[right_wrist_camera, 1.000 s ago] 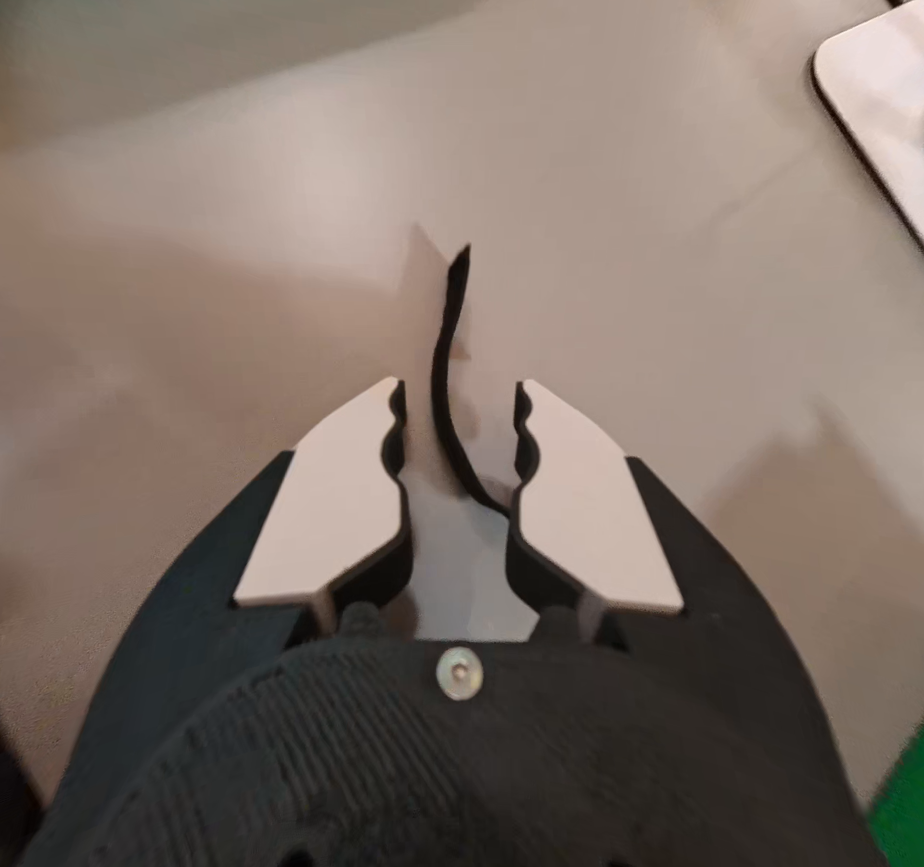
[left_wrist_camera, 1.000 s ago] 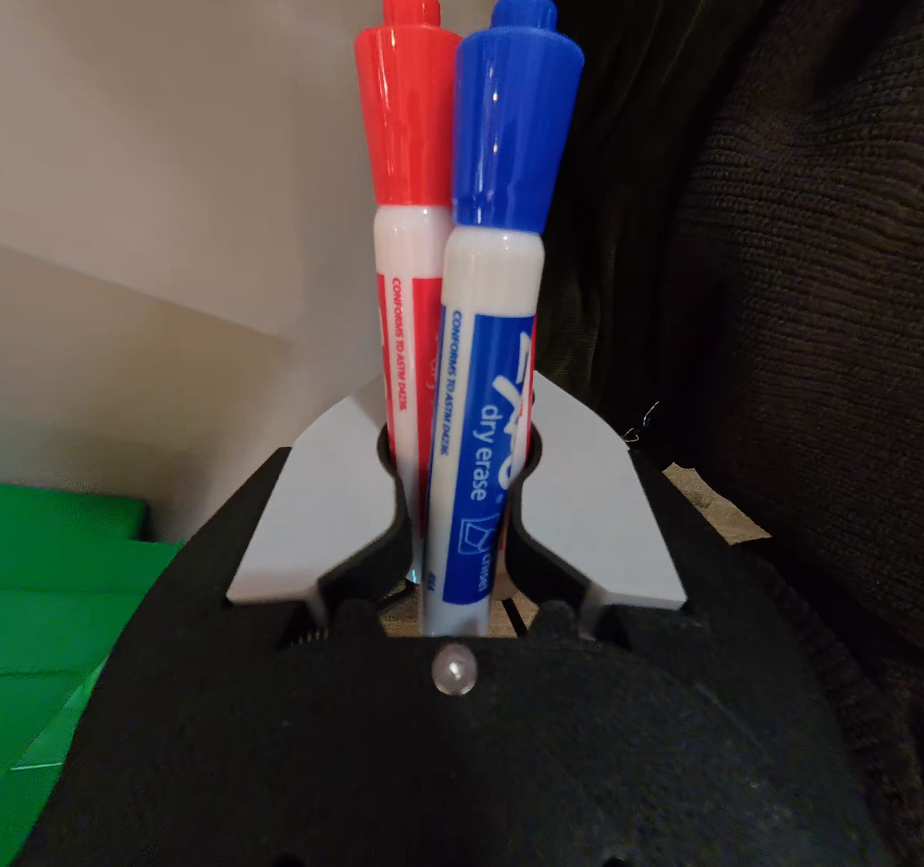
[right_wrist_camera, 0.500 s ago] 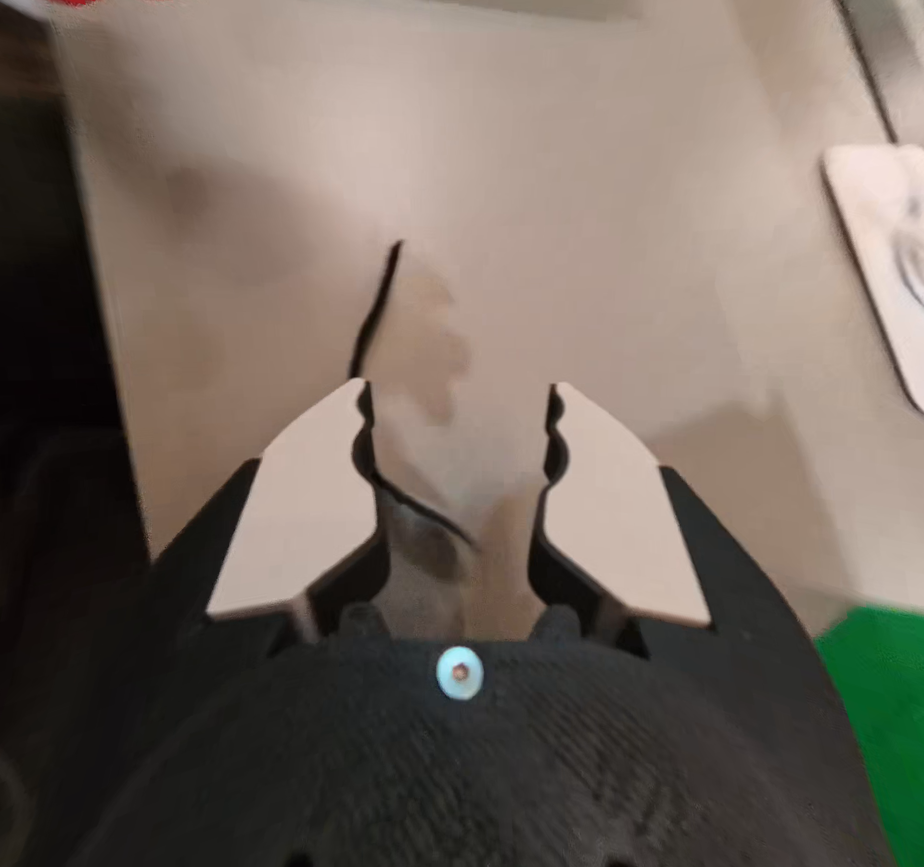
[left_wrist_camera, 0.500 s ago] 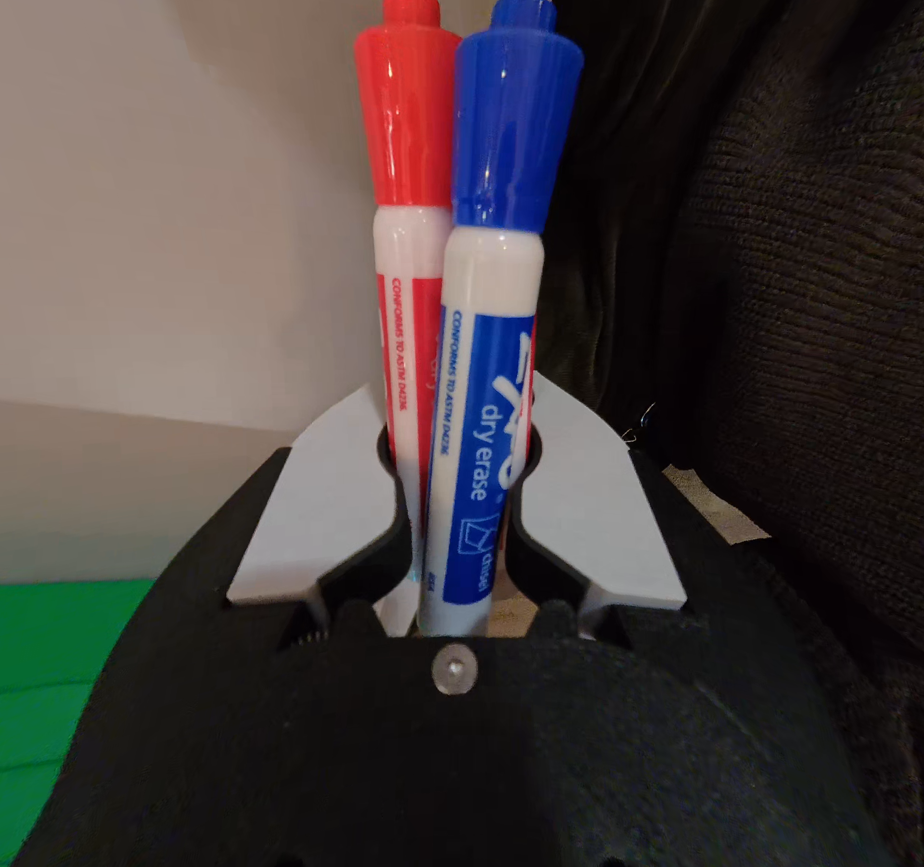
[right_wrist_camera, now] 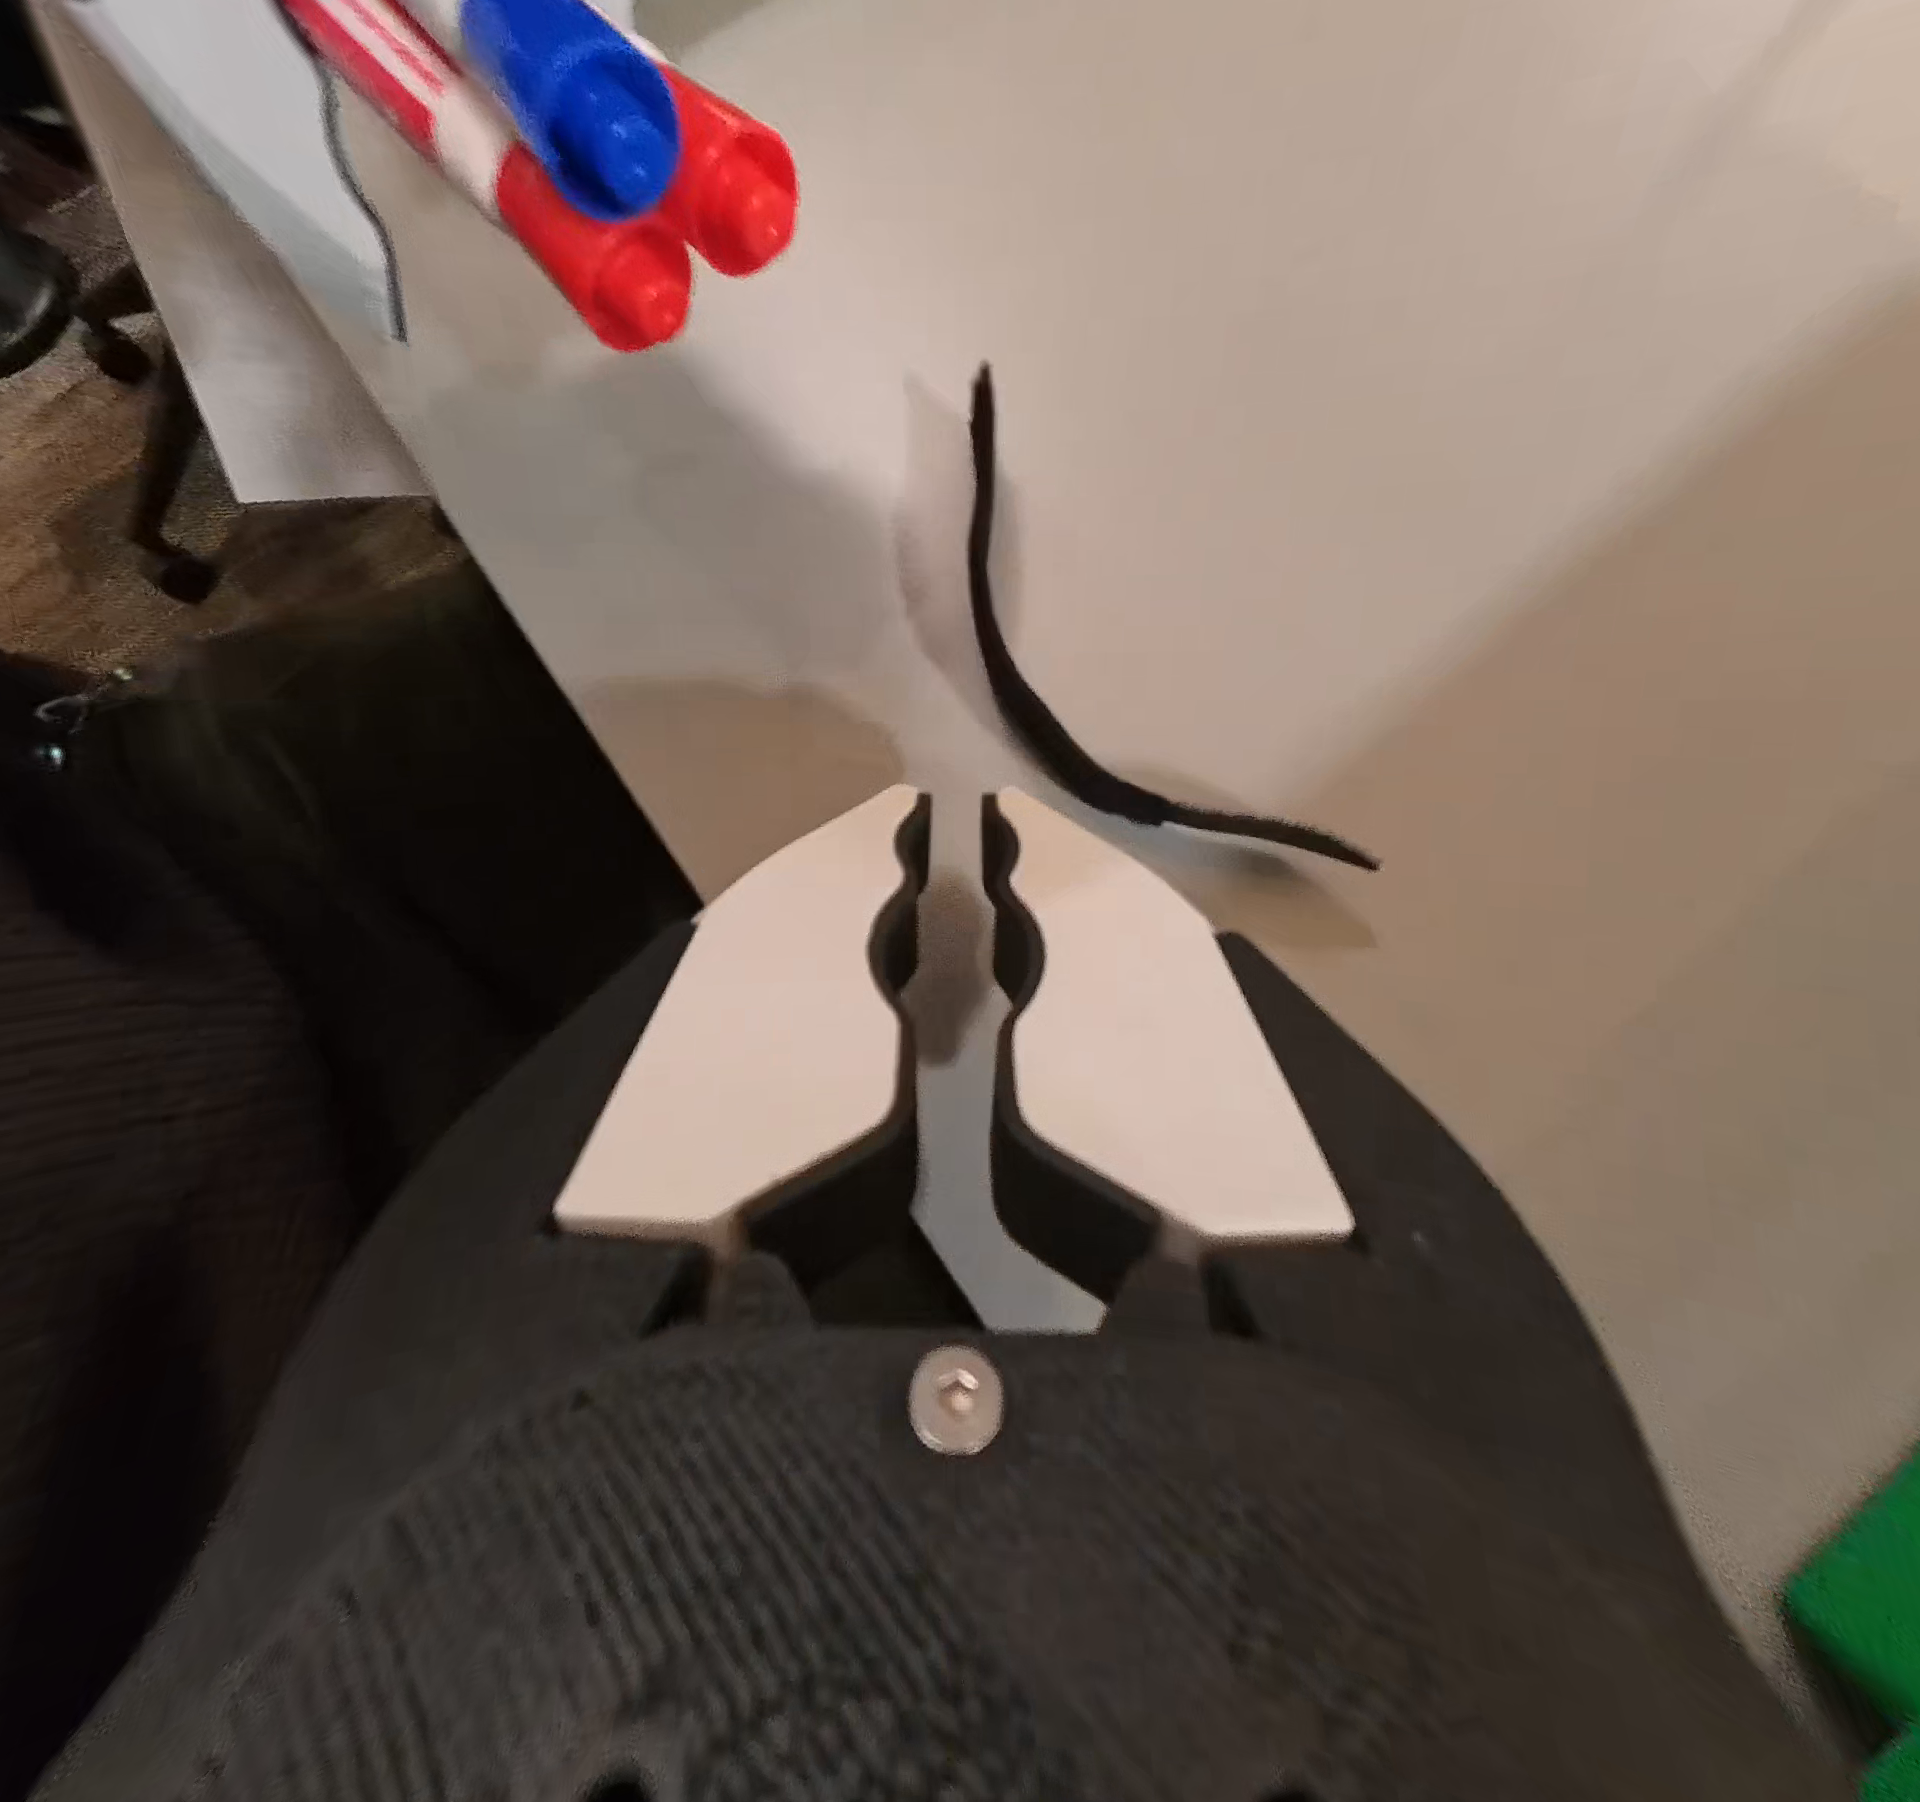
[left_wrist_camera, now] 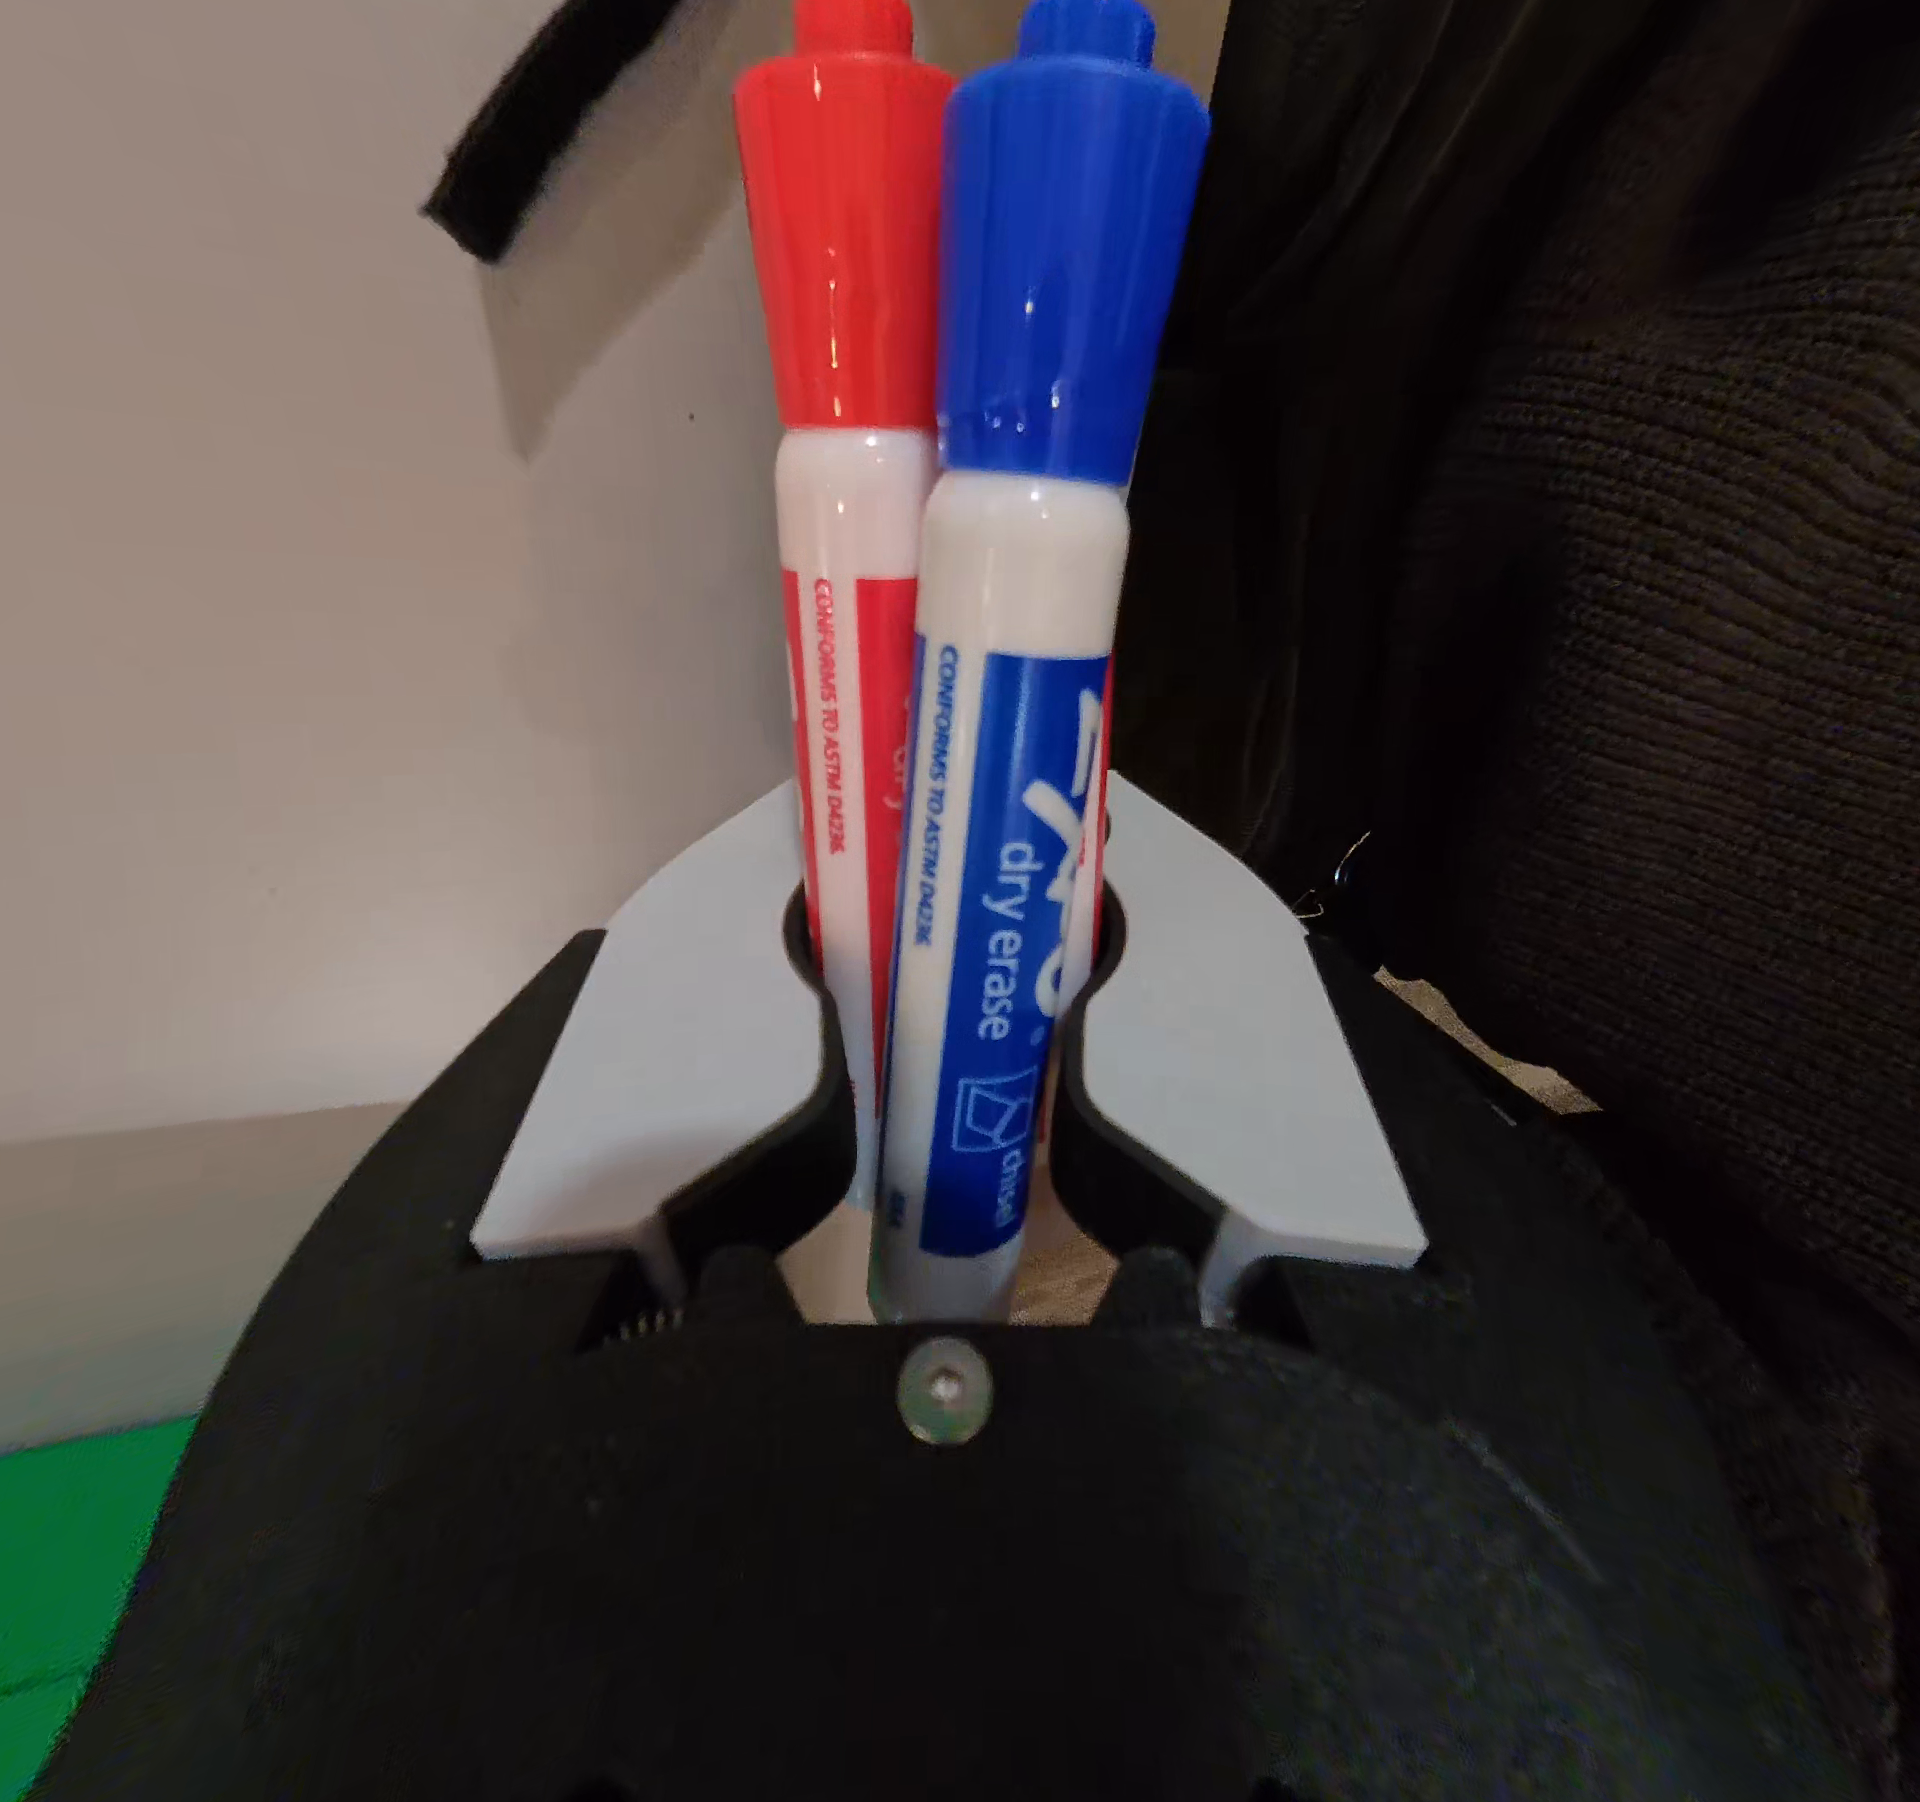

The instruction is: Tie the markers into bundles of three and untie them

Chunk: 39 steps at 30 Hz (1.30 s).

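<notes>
My left gripper [left_wrist_camera: 951,817] is shut on a bundle of dry-erase markers that point forward. The left wrist view shows a red marker [left_wrist_camera: 842,246] and a blue marker [left_wrist_camera: 1060,298]. In the right wrist view the bundle sits at the upper left, with the blue marker [right_wrist_camera: 566,90] above two red-capped ones [right_wrist_camera: 623,266]. My right gripper [right_wrist_camera: 951,802] hovers over the pale table [right_wrist_camera: 1351,298] with its jaws almost together and nothing between them. A thin black strap [right_wrist_camera: 982,589] lies just beyond its tips and curves off to the right. The strap's end also shows in the left wrist view [left_wrist_camera: 540,111].
A person's dark knitted clothing [left_wrist_camera: 1558,609] fills the right side of the left wrist view. A green block [right_wrist_camera: 1860,1586] sits at the lower right and also shows in the left wrist view [left_wrist_camera: 62,1544]. The table edge runs diagonally, with carpeted floor [right_wrist_camera: 83,464] to the left. About 15 centimetres separates my left fingertips from my right. My left tips are about 30 centimetres from the green block [right_wrist_camera: 1860,1586], my right tips only 15 centimetres.
My right gripper has closed from wide open to nearly shut, and the strap is no longer between its fingers. The marker bundle has come further into the right wrist view. The left grip is unchanged.
</notes>
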{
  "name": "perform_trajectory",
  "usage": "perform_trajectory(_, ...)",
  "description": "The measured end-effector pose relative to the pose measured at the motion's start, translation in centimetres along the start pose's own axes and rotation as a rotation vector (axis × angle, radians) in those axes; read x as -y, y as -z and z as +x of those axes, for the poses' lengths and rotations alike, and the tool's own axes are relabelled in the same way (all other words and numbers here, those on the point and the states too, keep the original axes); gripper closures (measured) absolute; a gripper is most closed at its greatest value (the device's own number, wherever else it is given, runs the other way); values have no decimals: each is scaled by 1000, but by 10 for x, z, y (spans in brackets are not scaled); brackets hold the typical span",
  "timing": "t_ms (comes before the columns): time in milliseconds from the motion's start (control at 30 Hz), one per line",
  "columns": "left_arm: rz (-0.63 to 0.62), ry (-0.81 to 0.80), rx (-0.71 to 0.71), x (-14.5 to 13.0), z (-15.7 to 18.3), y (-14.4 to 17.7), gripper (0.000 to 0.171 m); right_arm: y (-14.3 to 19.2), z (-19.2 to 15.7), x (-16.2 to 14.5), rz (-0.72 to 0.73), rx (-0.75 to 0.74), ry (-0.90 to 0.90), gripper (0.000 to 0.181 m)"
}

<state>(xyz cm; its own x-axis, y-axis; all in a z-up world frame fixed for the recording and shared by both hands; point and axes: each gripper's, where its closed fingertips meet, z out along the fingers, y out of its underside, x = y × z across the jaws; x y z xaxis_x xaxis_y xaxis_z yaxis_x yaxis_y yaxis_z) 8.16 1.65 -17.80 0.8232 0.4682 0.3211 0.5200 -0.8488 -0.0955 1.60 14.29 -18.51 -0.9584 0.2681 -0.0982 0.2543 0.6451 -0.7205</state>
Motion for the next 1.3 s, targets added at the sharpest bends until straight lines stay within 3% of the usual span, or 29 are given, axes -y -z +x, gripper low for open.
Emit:
perform_trajectory(100,-5,-7,-5,3,-1,-1,127,-10,9,-5,-16,-20,-45,170)
perform_trajectory(167,-9,-2,-7,2,-1,-2,127,-16,30,-2,-9,-125,-35,169)
perform_trajectory(233,-8,10,-7,1,-1,-3,128,-20,51,5,20,-213,-27,152)
perform_trajectory(333,-3,31,-7,-3,1,-4,128,-26,56,7,8,-199,-41,124)
perform_trajectory(600,16,88,17,-22,8,1,128,-37,45,23,31,-144,-167,86)
perform_trajectory(700,27,117,24,-30,11,2,128,-47,44,23,-26,-198,-147,74)
perform_trajectory(967,45,192,27,-53,20,-1,128,-67,51,36,-78,-262,-27,74)
perform_trajectory(1167,55,245,25,-68,26,-4,128,-76,47,48,-61,-163,-27,75)
perform_trajectory(1300,58,266,25,-74,30,-5,128,-80,36,50,-63,-42,-26,89)
